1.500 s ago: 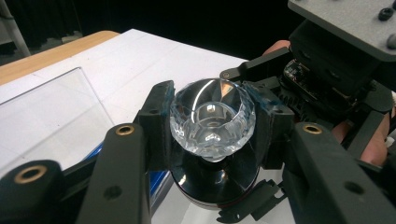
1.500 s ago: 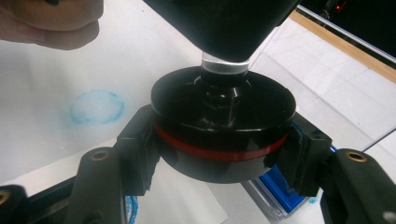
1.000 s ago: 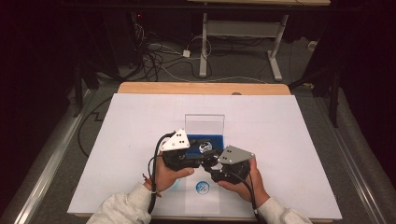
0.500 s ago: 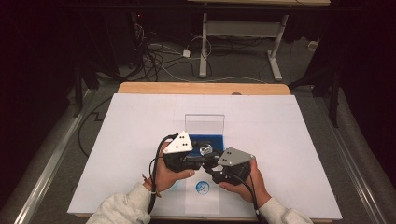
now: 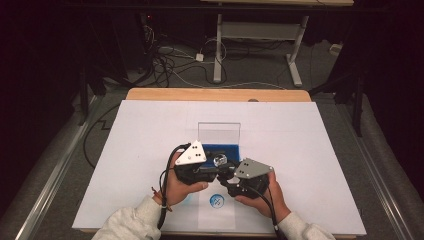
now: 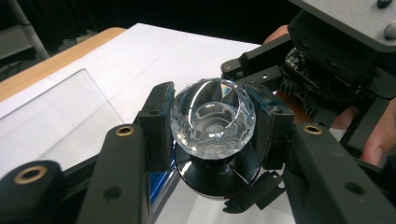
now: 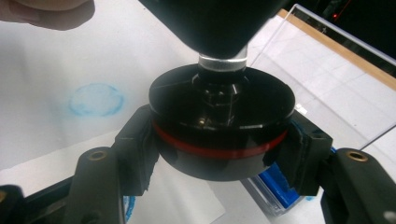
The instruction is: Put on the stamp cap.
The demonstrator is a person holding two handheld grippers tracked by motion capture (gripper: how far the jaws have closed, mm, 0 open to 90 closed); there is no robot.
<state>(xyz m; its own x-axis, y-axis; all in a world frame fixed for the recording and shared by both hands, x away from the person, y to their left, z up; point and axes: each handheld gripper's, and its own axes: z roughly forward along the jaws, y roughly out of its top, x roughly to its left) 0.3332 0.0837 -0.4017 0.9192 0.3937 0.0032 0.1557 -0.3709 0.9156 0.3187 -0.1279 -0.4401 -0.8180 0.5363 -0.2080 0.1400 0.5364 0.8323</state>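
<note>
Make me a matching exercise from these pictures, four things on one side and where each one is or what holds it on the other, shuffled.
1. crystal knob
2. black round base
3. clear lid
4. blue circle mark

A. on the white sheet between the two hands
B. clamped in the right gripper
C. standing upright behind the blue tray
D. clamped in the left gripper

Pairs: 1-D, 2-B, 3-C, 4-A

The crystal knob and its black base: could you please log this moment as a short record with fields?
Left gripper: shut on the crystal knob, pads on both sides
Right gripper: shut on the black base with a red ring
Joint: knob's stem meets the base's centre; whether fastened, cannot tell
Height: both parts held above the white sheet
Behind: blue tray with an upright clear lid
Below: blue circle mark on the sheet
</note>
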